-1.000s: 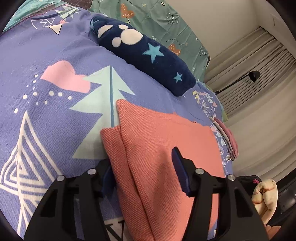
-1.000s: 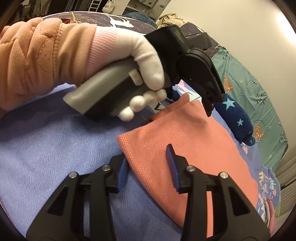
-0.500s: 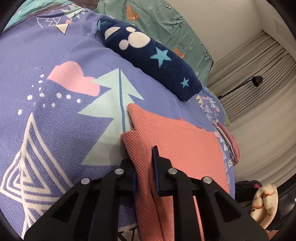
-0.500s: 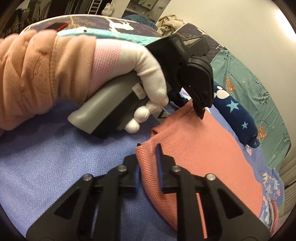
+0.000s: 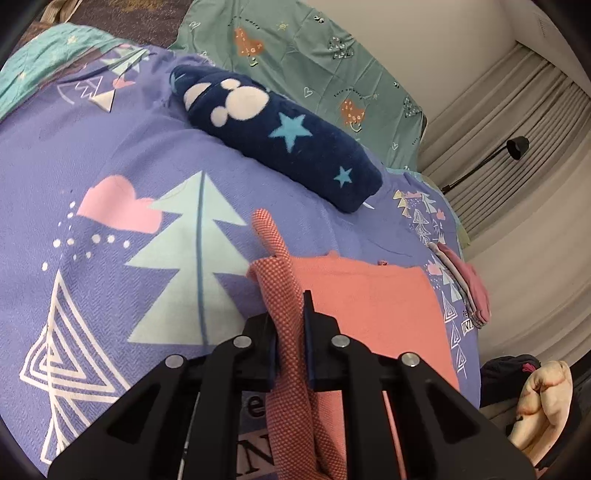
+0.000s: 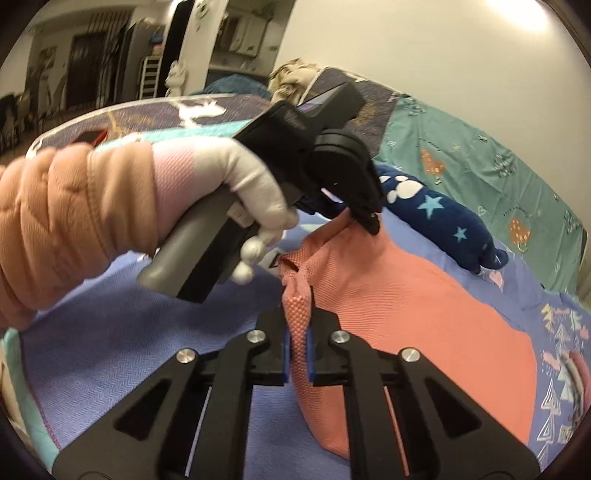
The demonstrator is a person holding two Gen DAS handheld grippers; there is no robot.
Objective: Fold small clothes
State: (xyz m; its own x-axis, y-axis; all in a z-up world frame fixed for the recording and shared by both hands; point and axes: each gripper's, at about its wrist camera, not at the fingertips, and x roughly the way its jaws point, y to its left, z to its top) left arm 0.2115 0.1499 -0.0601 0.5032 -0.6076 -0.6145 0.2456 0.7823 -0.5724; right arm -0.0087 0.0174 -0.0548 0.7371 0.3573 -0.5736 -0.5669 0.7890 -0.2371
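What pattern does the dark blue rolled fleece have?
White mouse-head shapes and light blue stars on the fleece; left wrist view shows it best.

One coral garment (image 5: 373, 295), one navy starred roll (image 5: 280, 136), one pink folded pile (image 5: 469, 288), two grippers (image 5: 291, 332) (image 6: 299, 332).

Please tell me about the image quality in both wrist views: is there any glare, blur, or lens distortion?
Left wrist view: strong fisheye bending with dark corners, even light, the coral cloth and the navy star blanket sharp. Right wrist view: same bending, a bright glare at the top right wall, the gloved hand and orange sleeve slightly soft, the background room dim.
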